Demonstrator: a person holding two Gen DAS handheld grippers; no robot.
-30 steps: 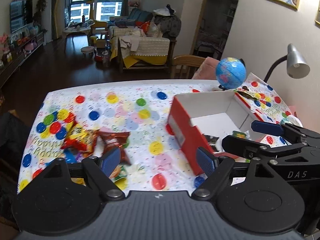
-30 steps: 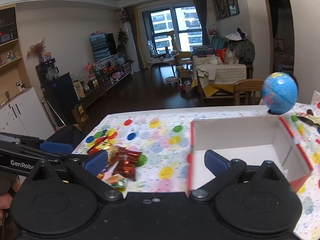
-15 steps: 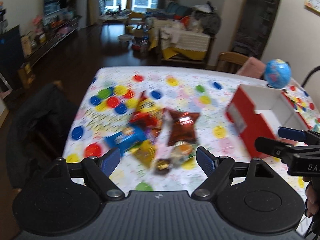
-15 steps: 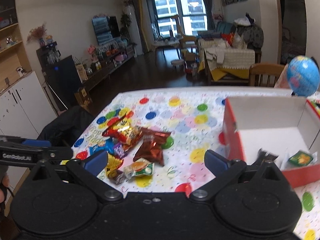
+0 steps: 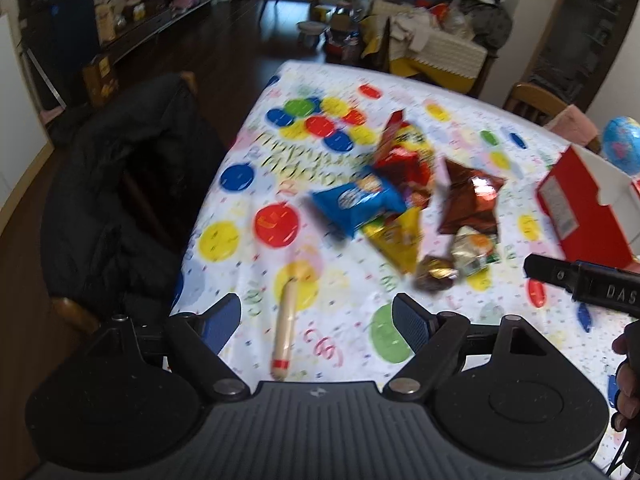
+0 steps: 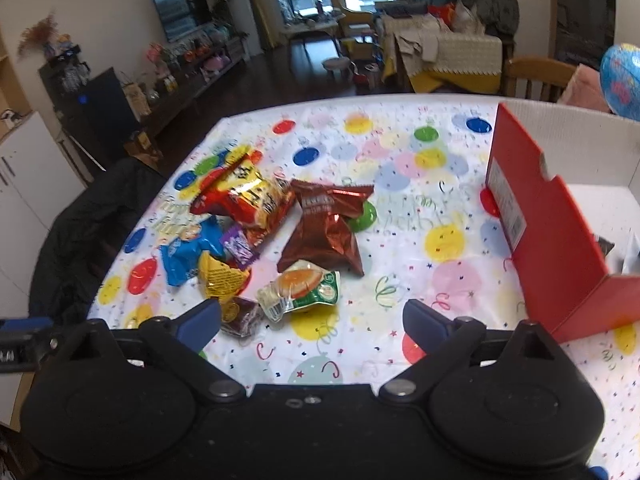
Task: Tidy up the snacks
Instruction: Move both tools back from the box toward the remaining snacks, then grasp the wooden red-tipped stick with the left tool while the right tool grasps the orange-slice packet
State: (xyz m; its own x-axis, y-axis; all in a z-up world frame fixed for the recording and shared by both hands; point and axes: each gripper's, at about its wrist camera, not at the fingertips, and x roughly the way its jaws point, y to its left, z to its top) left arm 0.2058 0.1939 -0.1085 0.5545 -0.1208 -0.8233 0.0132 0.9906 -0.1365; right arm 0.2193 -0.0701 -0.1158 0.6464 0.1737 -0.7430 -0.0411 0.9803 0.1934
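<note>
Where the snack pile [image 6: 256,236] lies on the left part of the surface [image 6: 432,280], my right fingers [image 6: 312,320] hang spread and empty just short of the orange-print packet [image 6: 304,290]. A second ago they faced the red box [image 6: 548,236]; it now sits off to the right. My left fingers [image 5: 316,328], also spread and holding nothing, have swung from the box to the pile's near edge, over a sausage stick [image 5: 286,328] and near the blue packet [image 5: 356,202].

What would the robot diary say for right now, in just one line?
left hand-held gripper: open, empty | right hand-held gripper: open, empty | snack pile: on tablecloth, left of red box | sausage stick: apart, near edge
</note>
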